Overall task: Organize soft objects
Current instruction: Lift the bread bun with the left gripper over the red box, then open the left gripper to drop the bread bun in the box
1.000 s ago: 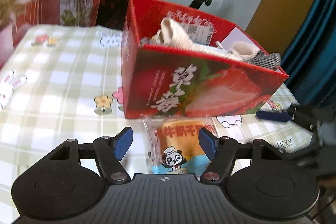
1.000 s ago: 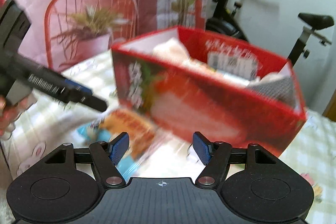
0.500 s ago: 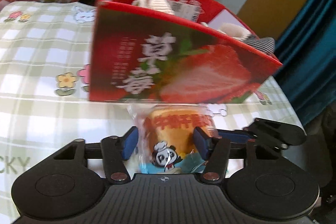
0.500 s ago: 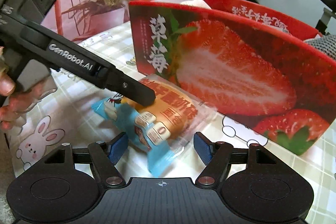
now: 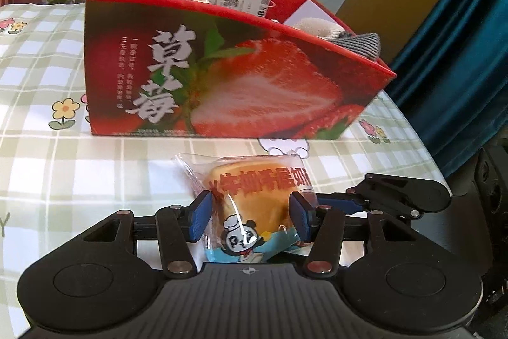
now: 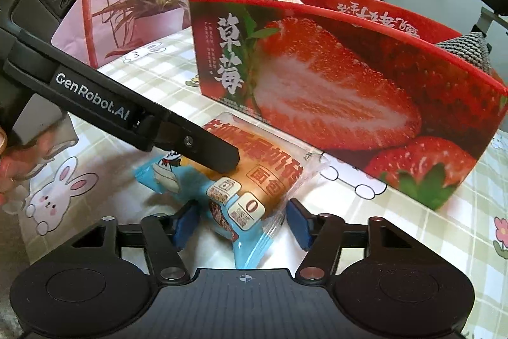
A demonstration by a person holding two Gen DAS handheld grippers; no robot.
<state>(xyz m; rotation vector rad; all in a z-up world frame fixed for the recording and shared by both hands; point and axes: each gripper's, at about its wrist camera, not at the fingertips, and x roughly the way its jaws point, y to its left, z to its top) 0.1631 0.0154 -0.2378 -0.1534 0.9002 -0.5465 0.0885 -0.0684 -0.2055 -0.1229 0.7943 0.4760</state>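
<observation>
Left tongs (image 5: 250, 220) pinch the bun (image 5: 257, 205) beside the box (image 5: 222, 75), ready to lift it in; right tongs (image 6: 243, 226) straddle its wrapper end, gaping, holding nothing.

left hand-held gripper (image 5: 250, 218): blue pads pressed onto both sides of a packet
right hand-held gripper (image 6: 243, 224): jaws spread wide, pads clear of contact
left hand (image 6: 8, 167): gripping the handle
</observation>
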